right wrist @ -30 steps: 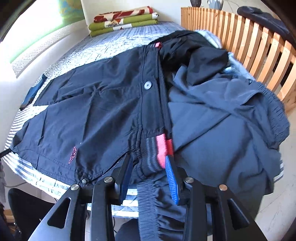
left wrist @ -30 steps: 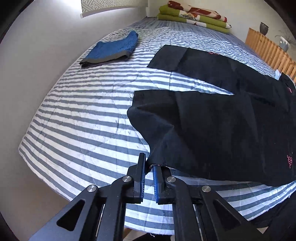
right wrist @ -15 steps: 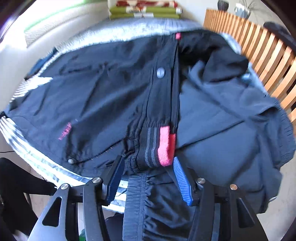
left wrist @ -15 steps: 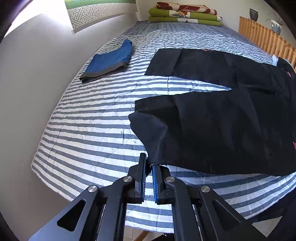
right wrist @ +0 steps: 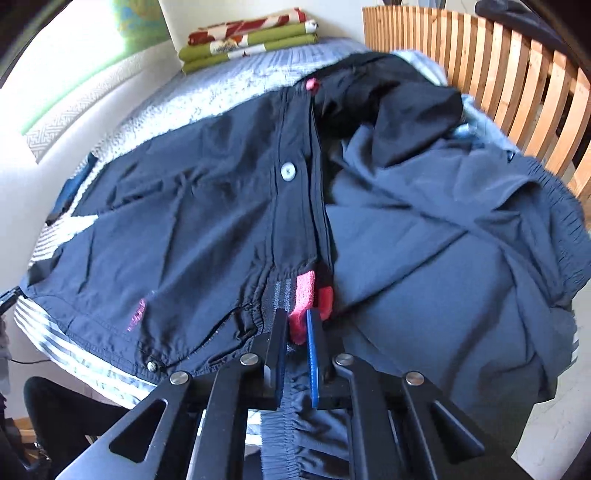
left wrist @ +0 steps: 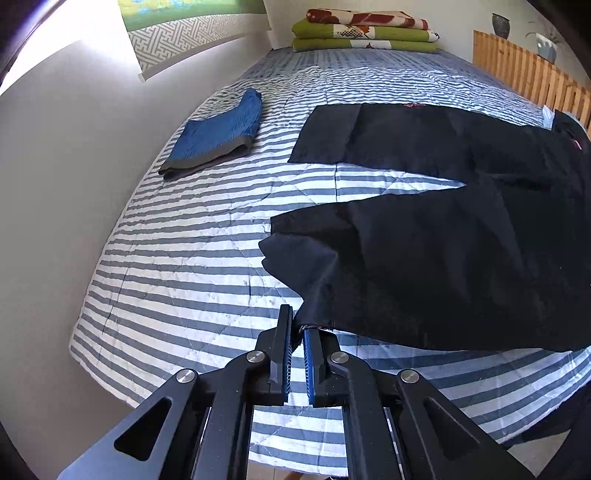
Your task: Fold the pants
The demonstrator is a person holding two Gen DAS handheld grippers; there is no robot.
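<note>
Black pants [left wrist: 461, 266] lie spread on the striped quilt [left wrist: 184, 258], both legs reaching left. My left gripper [left wrist: 298, 321] is shut on the hem corner of the near leg, which lifts into a small peak above the bed's front edge. In the right wrist view the same pants [right wrist: 184, 229] show their waistband with a grey button [right wrist: 288, 171] and a pink patch [right wrist: 304, 291]. My right gripper [right wrist: 297, 321] is closing its jaws, and the pink end of the waistband is pinched between the pads.
A folded blue cloth [left wrist: 218, 136] lies at the quilt's far left, near the wall. Folded green and red blankets [left wrist: 362, 33] are stacked at the head of the bed. A wooden slatted rail [right wrist: 498, 74] runs along the right. Dark grey garments [right wrist: 443, 258] are piled beside the waistband.
The right jaws spread wide around the waistband, then closed onto its pink end. The left gripper kept hold of the hem and rolled slightly, so its view tipped up.
</note>
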